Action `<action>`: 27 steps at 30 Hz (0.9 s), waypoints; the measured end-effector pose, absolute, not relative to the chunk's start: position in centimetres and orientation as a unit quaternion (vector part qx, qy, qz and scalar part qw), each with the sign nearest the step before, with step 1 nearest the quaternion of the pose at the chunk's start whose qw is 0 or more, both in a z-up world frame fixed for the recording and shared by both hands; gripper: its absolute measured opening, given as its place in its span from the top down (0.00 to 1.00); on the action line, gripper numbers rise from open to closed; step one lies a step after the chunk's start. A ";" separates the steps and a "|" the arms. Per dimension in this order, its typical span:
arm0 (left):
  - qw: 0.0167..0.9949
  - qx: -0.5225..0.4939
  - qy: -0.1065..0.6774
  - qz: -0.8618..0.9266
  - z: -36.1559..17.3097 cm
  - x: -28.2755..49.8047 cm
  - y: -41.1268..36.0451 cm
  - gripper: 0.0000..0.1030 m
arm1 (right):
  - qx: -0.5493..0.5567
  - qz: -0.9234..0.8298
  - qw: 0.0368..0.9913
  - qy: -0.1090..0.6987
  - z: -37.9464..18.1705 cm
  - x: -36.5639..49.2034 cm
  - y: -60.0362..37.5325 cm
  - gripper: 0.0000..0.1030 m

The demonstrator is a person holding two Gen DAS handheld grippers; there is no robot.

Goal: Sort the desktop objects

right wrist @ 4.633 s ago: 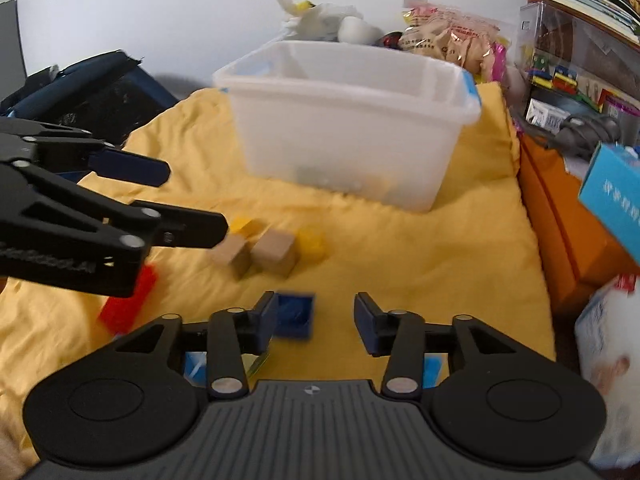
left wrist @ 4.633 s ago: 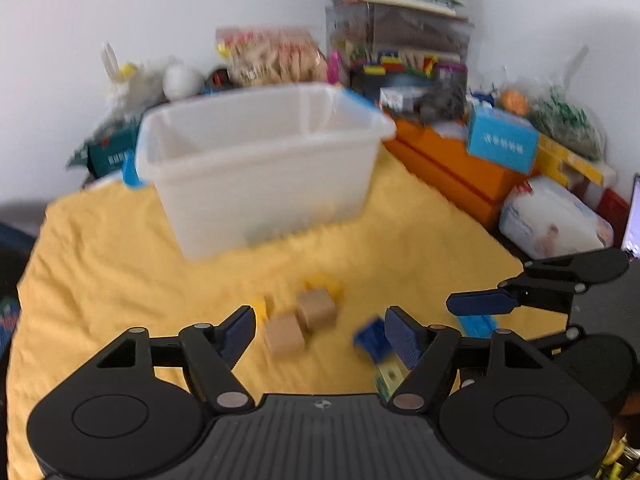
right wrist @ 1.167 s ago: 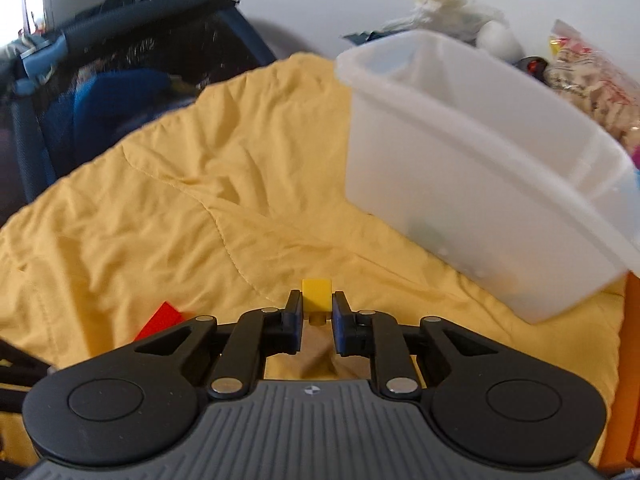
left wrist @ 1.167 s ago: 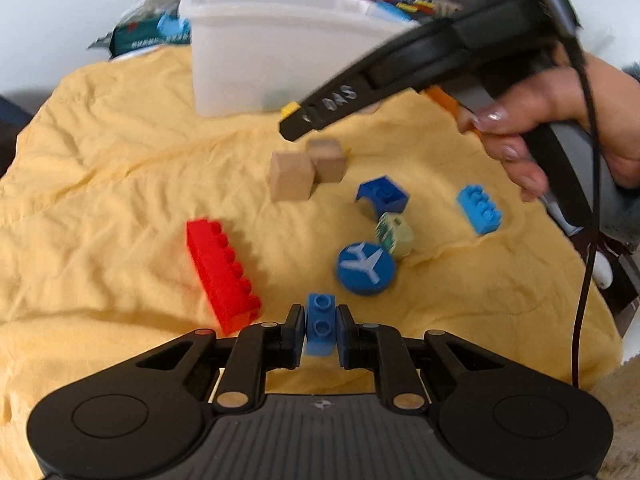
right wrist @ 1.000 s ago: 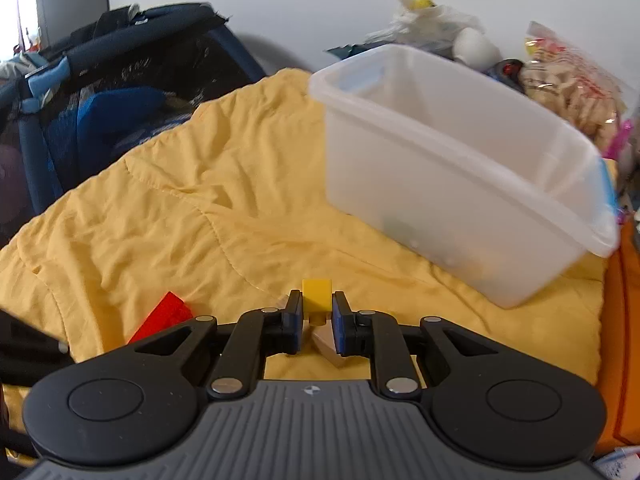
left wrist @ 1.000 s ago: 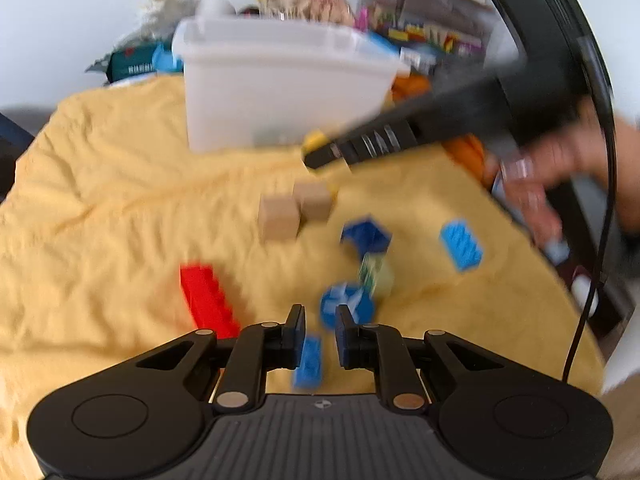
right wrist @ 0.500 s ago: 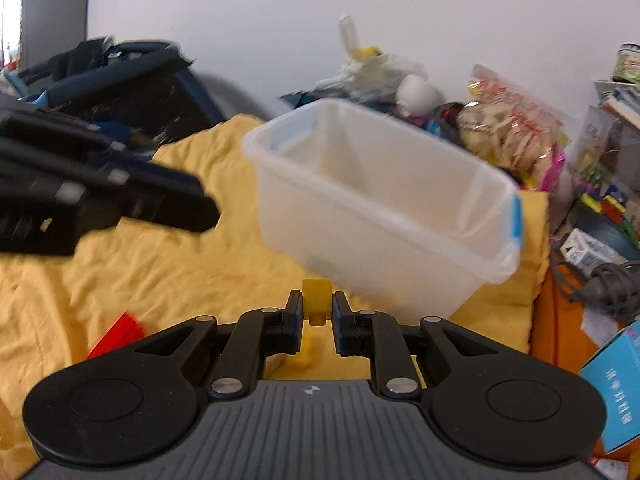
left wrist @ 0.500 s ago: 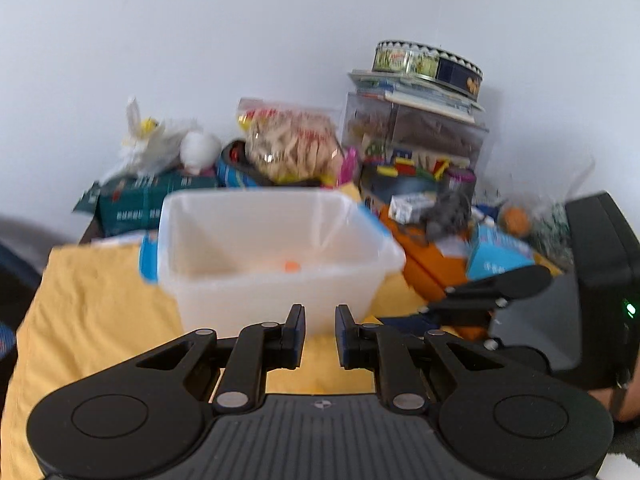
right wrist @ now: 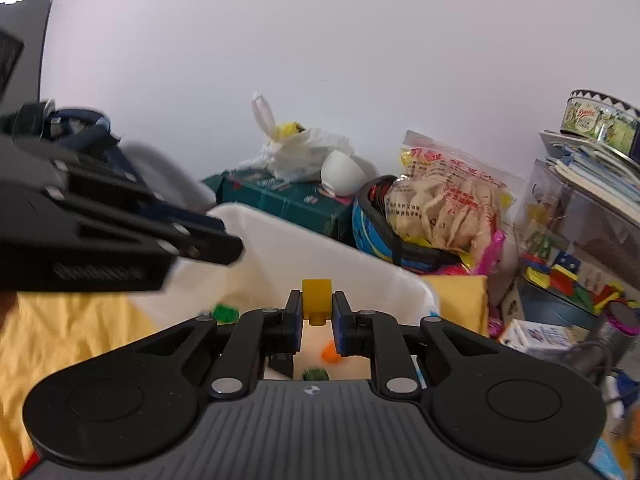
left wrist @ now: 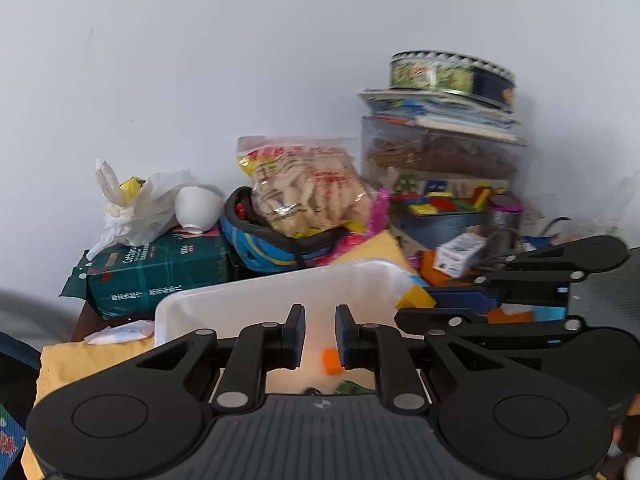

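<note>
1. My right gripper (right wrist: 317,322) is clamped on a small yellow plastic brick (right wrist: 317,300), low centre of the right wrist frame, with the white translucent plastic bin (right wrist: 360,268) spread just behind and below it. Only the brick's lower part sits between the pads, so I judge that a jolt could twist it loose before it is over the opening.

2. My left gripper (left wrist: 319,336) has its fingers a narrow gap apart with nothing between them. It hangs over the bin (left wrist: 280,284) at bottom centre of the left wrist frame. I cannot tell from here whether anything it carried landed inside.

3. In the left wrist frame the right gripper (left wrist: 416,300) reaches in from the right edge, close to my left one. I think the two tools could knock together above the bin, and that could flick the brick (left wrist: 414,298) out onto the yellow cloth (right wrist: 60,340).

4. An orange piece (left wrist: 332,362) and a green piece (right wrist: 225,314) lie on the bin floor. A brick released from height may bounce off them or the rim and hop out.
</note>
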State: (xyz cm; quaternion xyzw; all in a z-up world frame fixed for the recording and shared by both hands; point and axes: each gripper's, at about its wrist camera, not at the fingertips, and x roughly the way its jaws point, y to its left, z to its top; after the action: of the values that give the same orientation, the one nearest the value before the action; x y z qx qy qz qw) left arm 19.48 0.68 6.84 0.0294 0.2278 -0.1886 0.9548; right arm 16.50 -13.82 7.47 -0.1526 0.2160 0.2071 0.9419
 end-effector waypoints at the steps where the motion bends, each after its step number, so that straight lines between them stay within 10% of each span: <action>1: 0.953 0.030 0.235 -0.190 6.5 20.3 0.7 0.79 | -0.154 0.205 0.942 0.217 7.4 17.3 -13.4 0.83; 8: 0.944 0.000 0.278 -0.175 4.7 19.7 3.2 0.38 | -0.154 0.197 0.933 0.260 5.1 20.1 -12.7 0.70; 13: 0.947 -0.011 0.275 -0.168 3.8 13.6 5.1 0.36 | -0.090 0.209 0.934 0.275 5.0 17.6 -14.7 0.70; 22: 0.896 0.041 0.398 -0.192 -3.6 -1.1 3.6 0.37 | -0.122 0.267 0.903 0.315 2.1 9.5 -15.4 0.69; 27: 0.873 0.059 0.448 -0.185 -7.1 -2.1 2.5 0.69 | -0.121 0.275 0.889 0.346 0.2 7.3 -15.7 0.69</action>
State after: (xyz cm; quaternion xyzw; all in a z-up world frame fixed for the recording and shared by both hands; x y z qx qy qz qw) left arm -2.14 2.51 -7.08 0.0587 0.4477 -0.1849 0.8729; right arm 7.33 -15.68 0.20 -0.1206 0.3462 0.2753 0.8887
